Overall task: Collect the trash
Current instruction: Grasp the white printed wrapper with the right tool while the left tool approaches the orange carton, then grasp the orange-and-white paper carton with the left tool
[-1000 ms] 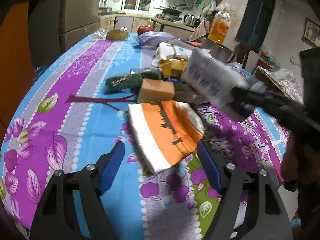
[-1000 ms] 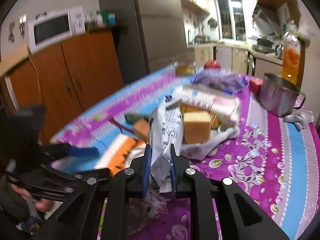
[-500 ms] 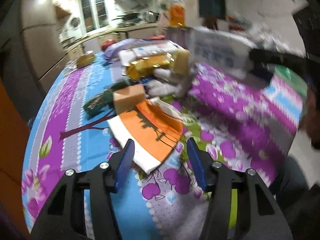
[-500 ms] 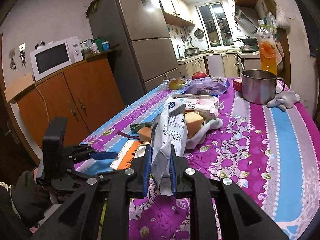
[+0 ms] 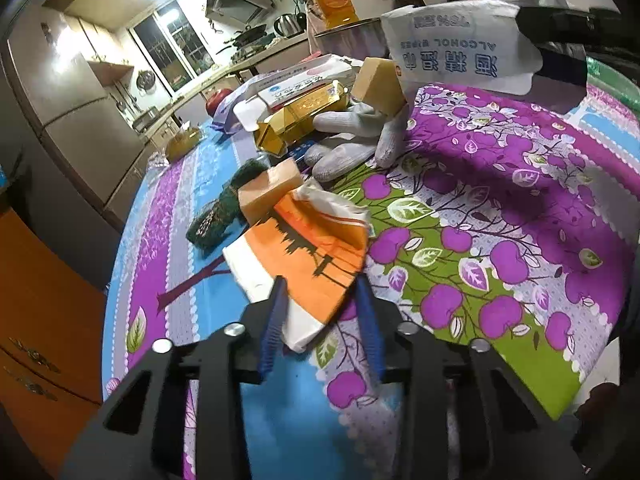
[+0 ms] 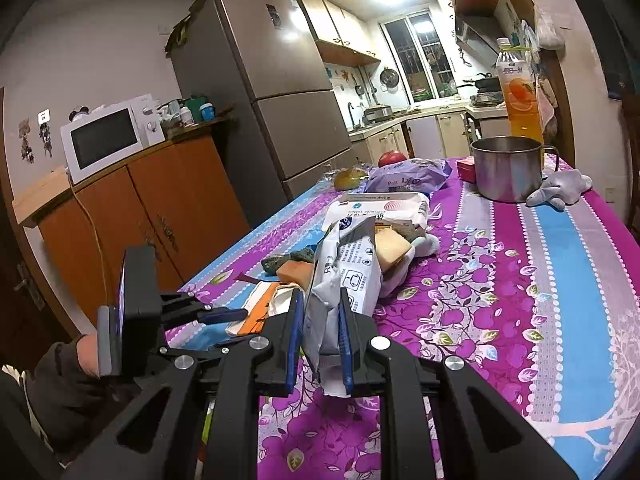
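Observation:
An orange-and-white wrapper (image 5: 308,260) lies flat on the flowered tablecloth (image 5: 500,200). My left gripper (image 5: 320,285) has one blue pad on either side of the wrapper's near corner. Its jaws are closing, with a sliver of gap still showing at the right pad. The right wrist view shows the same gripper (image 6: 224,315) low on the left over the wrapper (image 6: 256,312). My right gripper (image 6: 321,296) is shut on a white alcohol-wipes packet (image 6: 352,276), held upright above the table. In the left wrist view that packet (image 5: 460,48) hangs at the upper right.
Behind the wrapper lie an orange sponge (image 5: 270,192), a green scourer (image 5: 216,216), a white glove (image 5: 352,148), a gold packet (image 5: 304,116) and a tissue pack (image 5: 296,84). A metal pot (image 6: 506,168) and a juice bottle (image 6: 520,92) stand far right. The table's edge is close.
The left gripper's jaws have narrowed around the wrapper's near corner, and the gripper has rolled and crept forward. The right gripper swung sideways with the packet, then steadied.

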Tool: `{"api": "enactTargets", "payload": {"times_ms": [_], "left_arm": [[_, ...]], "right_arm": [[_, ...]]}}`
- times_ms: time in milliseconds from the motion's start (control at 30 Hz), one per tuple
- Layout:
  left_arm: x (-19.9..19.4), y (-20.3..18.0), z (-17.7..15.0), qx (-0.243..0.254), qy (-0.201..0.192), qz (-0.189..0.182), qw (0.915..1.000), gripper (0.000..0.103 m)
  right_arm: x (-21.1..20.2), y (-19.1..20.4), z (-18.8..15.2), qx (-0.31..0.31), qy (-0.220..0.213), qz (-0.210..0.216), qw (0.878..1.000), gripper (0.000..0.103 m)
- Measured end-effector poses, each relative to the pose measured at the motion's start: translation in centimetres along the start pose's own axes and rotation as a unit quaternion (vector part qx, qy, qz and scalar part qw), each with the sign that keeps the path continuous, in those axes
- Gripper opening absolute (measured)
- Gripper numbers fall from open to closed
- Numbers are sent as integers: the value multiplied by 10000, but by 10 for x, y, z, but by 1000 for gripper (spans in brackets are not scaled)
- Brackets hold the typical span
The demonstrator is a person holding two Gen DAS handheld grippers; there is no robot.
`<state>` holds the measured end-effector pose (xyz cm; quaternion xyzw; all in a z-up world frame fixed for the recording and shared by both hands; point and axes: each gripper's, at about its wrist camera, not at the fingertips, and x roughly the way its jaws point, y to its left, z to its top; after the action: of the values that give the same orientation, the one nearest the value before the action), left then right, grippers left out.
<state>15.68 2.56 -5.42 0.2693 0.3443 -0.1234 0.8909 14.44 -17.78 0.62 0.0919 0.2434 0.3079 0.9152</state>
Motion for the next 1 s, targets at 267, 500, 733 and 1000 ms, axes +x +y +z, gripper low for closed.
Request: {"api": "enactTargets", "payload": {"times_ms": [267, 500, 733, 1000], "left_arm": [[-21, 7, 8, -532, -472, 384, 9967, 7], [-49, 14, 22, -1151, -950, 110, 9887, 7], [-71, 9, 50, -1728, -1344, -366, 9751, 7], [-91, -26, 89, -1834, -1650, -923, 9647, 7]], "right_arm": [[-7, 3, -2, -67, -204, -186, 9996, 15], [-27, 12, 3, -314, -450, -452, 9975, 14], [-57, 20, 10, -543, -691, -927, 9918, 14], [-107, 16, 16, -685, -921, -1688, 9789, 14]]}}
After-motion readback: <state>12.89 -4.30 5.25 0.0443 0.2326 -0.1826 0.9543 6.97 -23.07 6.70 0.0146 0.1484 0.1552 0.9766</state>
